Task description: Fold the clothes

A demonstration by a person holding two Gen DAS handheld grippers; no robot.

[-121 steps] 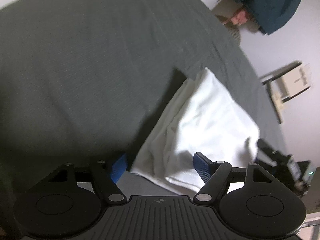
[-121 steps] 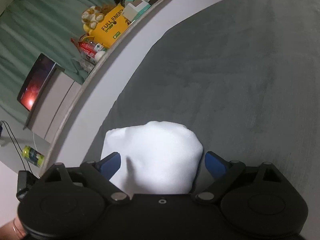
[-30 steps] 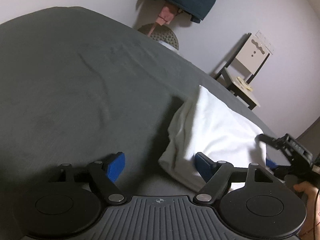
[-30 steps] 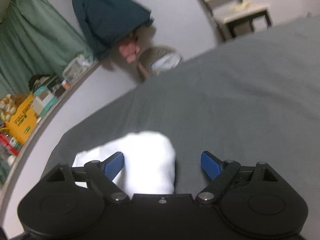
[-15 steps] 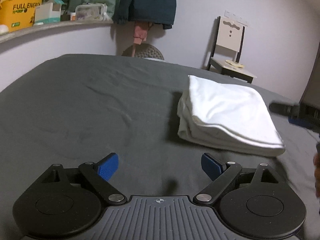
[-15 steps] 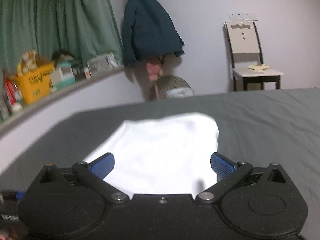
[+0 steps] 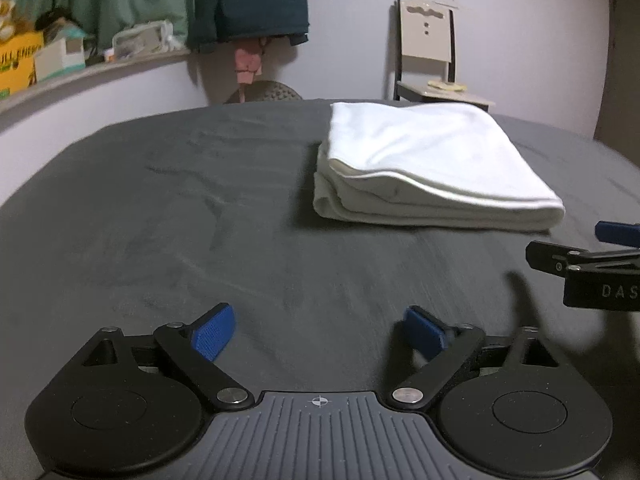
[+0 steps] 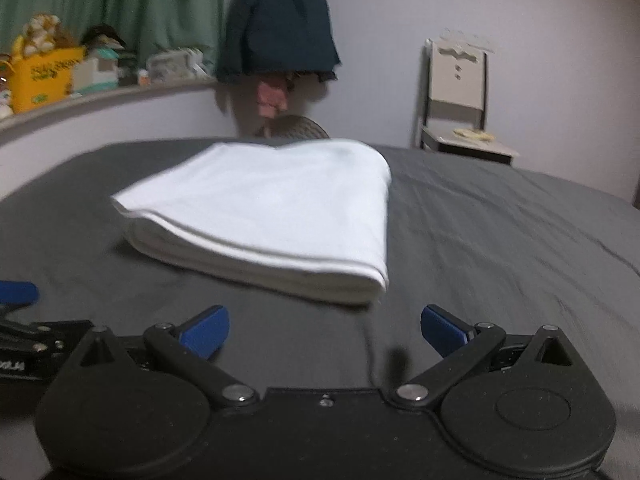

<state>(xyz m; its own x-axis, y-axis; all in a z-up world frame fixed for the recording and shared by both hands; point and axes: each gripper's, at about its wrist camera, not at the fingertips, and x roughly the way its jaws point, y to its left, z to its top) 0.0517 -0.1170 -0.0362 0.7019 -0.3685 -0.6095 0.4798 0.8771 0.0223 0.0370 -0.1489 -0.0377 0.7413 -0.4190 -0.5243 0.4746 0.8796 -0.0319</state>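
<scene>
A white garment (image 7: 432,164) lies folded in a neat stack on the dark grey bed sheet (image 7: 180,208); the right wrist view shows the same folded garment (image 8: 272,208) straight ahead on the sheet (image 8: 500,232). My left gripper (image 7: 318,334) is open and empty, low over the sheet, short of the stack and to its left. My right gripper (image 8: 324,330) is open and empty too, just in front of the stack's near edge. The right gripper (image 7: 600,256) also shows at the right edge of the left wrist view, and the left gripper (image 8: 24,320) at the left edge of the right wrist view.
A cream chair (image 7: 432,60) stands past the bed on the right. A dark teal jacket (image 7: 248,0) hangs on the back wall beside green curtains (image 8: 120,4). A ledge (image 8: 100,96) along the left wall holds a yellow box (image 8: 44,76) and several small items.
Both grippers have drawn back from the folded garment and levelled out, so the stack now lies farther ahead. Four seconds ago both were right at the cloth.
</scene>
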